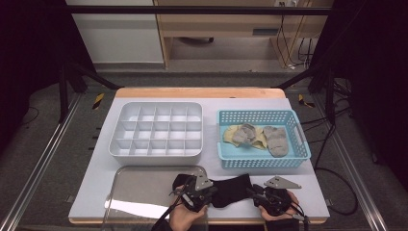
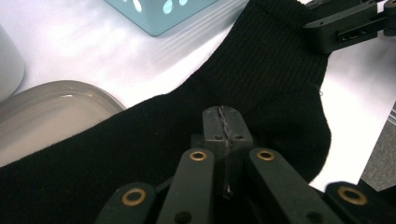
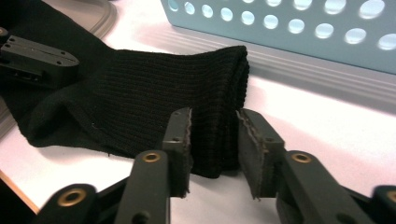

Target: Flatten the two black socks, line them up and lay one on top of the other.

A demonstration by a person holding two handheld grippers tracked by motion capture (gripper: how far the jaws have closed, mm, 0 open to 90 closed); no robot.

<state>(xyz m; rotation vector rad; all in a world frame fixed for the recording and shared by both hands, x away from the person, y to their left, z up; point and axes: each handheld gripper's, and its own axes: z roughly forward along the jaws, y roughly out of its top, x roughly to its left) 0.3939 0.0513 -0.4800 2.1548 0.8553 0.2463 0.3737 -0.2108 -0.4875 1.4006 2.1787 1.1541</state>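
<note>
A black sock (image 1: 231, 190) (image 2: 261, 79) (image 3: 140, 93) lies flat near the table's front edge, between my two grippers. My left gripper (image 1: 211, 191) (image 2: 222, 122) is shut, its tips down on the middle of the sock; whether fabric is pinched cannot be seen. My right gripper (image 1: 252, 192) (image 3: 214, 135) stands open at the sock's ribbed cuff, with the cuff's corner between its pads. The right gripper's jaw (image 2: 345, 28) shows at the far end of the sock in the left gripper view. The left gripper's jaw (image 3: 39, 58) rests on the sock in the right gripper view.
A light blue perforated basket (image 1: 262, 114) (image 3: 289, 23) just behind the sock holds grey socks (image 1: 276, 139) and a yellow one (image 1: 238, 137). A white compartment organiser (image 1: 156, 153) stands at the left. A clear plastic tray (image 1: 144, 187) (image 2: 56, 107) lies at the front left, under the sock's toe end.
</note>
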